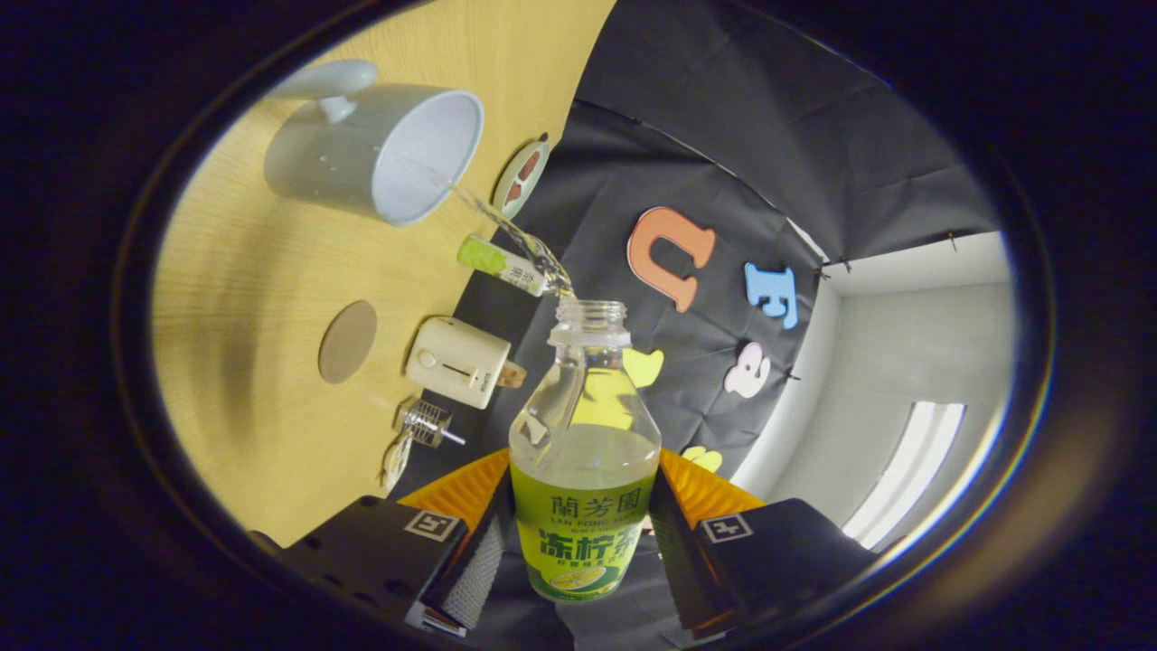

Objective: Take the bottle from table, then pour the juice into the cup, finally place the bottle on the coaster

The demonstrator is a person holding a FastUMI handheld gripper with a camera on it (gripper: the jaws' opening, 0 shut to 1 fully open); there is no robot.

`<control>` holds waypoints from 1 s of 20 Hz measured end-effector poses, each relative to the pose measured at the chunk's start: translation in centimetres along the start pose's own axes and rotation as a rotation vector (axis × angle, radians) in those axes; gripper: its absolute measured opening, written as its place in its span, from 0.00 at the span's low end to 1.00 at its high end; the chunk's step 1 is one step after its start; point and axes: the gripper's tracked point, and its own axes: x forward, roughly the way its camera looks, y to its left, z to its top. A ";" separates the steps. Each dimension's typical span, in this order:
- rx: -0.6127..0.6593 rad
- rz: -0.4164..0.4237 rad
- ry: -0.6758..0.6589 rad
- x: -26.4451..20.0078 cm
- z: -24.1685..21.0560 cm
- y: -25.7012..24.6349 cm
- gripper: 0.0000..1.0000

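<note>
Tool pinching bottle at labelled body, one finger each side; whole view rolled, so tool turned sideways, bottle tipped toward cup.
Counter: wooden, carries all items.
Cup: beyond bottle mouth, mouth facing it, catching thin stream of juice.
Coaster: round, bare, on counter between cup and tool.
Judgement: pour under way; keep tilt shallow and steady, stream aimed inside rim; right bottle before moving to coaster.
</note>
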 end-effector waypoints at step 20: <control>-0.112 -0.108 -0.031 0.1 -0.1 -3.2 0.82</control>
